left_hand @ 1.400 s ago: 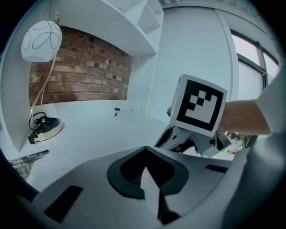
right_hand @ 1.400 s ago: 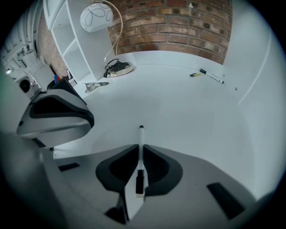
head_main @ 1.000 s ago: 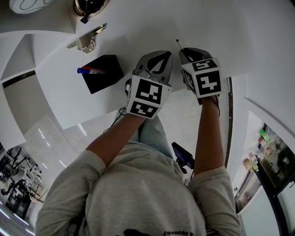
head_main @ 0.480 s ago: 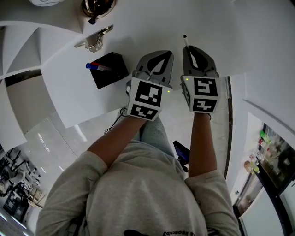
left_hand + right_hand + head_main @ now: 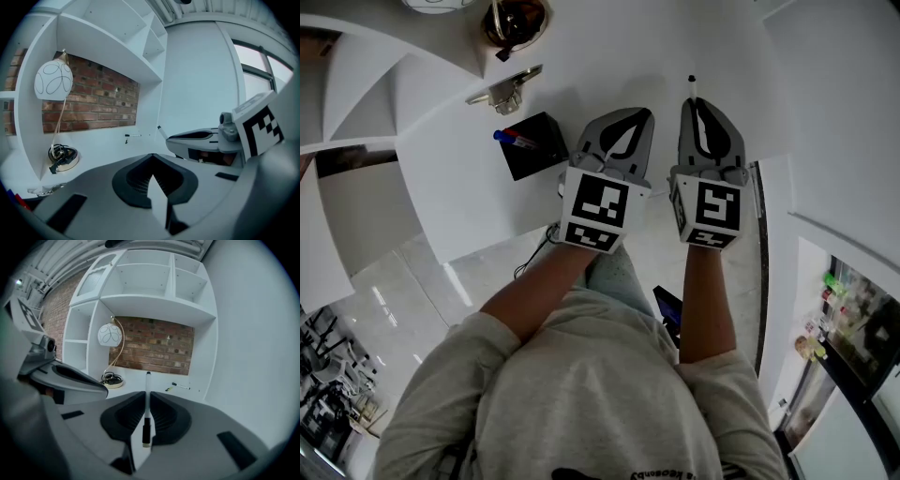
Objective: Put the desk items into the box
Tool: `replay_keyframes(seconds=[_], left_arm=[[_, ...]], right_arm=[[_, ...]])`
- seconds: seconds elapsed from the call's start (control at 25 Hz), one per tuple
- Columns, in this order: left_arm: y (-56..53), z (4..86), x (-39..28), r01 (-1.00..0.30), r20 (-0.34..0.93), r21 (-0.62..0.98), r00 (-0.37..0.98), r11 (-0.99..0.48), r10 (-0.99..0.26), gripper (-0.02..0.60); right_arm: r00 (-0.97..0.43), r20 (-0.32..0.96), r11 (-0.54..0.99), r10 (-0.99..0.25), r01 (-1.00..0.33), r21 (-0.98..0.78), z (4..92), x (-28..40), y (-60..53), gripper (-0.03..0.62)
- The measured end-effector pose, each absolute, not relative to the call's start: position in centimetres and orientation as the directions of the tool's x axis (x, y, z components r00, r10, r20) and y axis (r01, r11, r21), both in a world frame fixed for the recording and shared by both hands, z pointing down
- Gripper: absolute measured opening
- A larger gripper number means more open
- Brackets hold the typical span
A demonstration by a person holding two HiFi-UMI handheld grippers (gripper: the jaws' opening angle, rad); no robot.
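My right gripper (image 5: 696, 103) is shut on a white marker pen (image 5: 147, 401) with a black cap. The marker's tip (image 5: 691, 84) sticks out past the jaws, over the white desk (image 5: 609, 56). Beside it my left gripper (image 5: 644, 116) has its jaws shut with nothing between them. In the left gripper view the right gripper (image 5: 206, 140) shows at the right. The black box (image 5: 546, 161) stands on the desk to the left of both grippers. A blue and red marker (image 5: 514, 139) lies in it.
A metal stapler-like item (image 5: 504, 92) lies behind the box. A round lamp base with a black cable (image 5: 112, 379) and a white globe lamp (image 5: 110, 335) stand at the back left. Another pen (image 5: 180, 386) lies near the brick back wall. White shelves rise above the desk.
Both grippers have risen from the desk. The right one has tilted up from pointing down to nearly level, carrying the pen, and the box now sits further from the left gripper.
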State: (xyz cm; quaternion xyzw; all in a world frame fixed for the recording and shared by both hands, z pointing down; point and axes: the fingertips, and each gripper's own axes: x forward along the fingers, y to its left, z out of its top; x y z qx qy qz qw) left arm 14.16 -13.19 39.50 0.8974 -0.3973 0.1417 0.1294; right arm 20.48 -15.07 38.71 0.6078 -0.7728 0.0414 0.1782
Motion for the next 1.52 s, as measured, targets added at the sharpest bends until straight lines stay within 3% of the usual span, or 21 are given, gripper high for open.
replay_keyframes(seconds=[0.32, 1.52], left_arm=[[-12.9, 37.5, 13.0, -0.765, 0.327, 0.106, 0.631, -0.636, -0.704, 0.005], [-10.9, 35.9, 3.6, -0.874, 0.315, 0.069, 0.476, -0.481, -0.821, 0.005]], right_arm=[[-0.215, 0.245, 0.258, -0.946, -0.953, 0.160, 35.9, 19.3, -14.6, 0.046], [-0.426, 0.157, 0.447, -0.891, -0.884, 0.134, 33.2, 8.7, -13.4, 0.046]])
